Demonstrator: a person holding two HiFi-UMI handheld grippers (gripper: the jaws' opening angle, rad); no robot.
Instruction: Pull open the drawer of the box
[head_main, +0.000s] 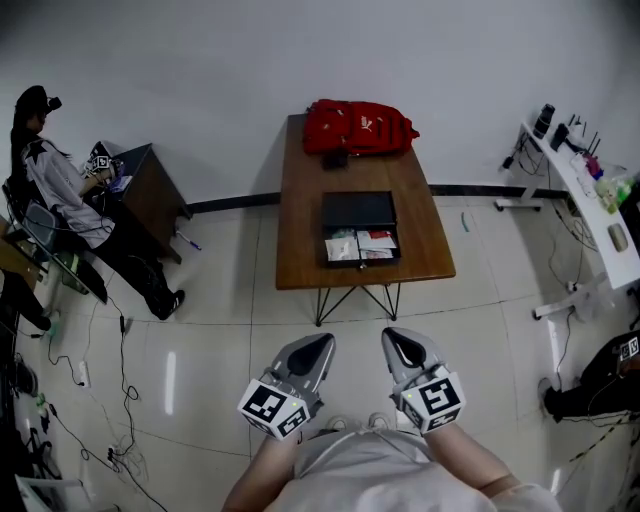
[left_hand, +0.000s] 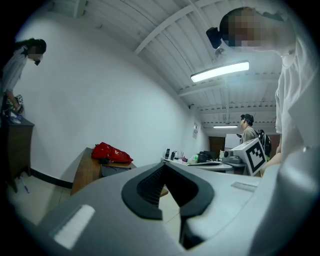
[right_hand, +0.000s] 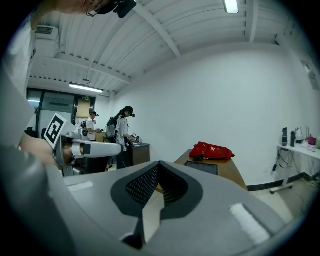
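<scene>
Nearest, the left gripper (head_main: 322, 344) and right gripper (head_main: 394, 338) hang side by side over the tiled floor, both with jaws pressed together on nothing. Well beyond them stands the wooden table (head_main: 300, 225). On it sits the black box (head_main: 358, 209), its drawer (head_main: 361, 247) pulled out toward the person (papers inside). A red bag (head_main: 358, 128) lies at the far end.

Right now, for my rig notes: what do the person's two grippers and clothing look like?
The left gripper and right gripper have smooth light-grey shells tapering to black, ribbed fingers. Each carries a white cube with black square markers. No cables show. The person wears a light short-sleeved top.
</scene>
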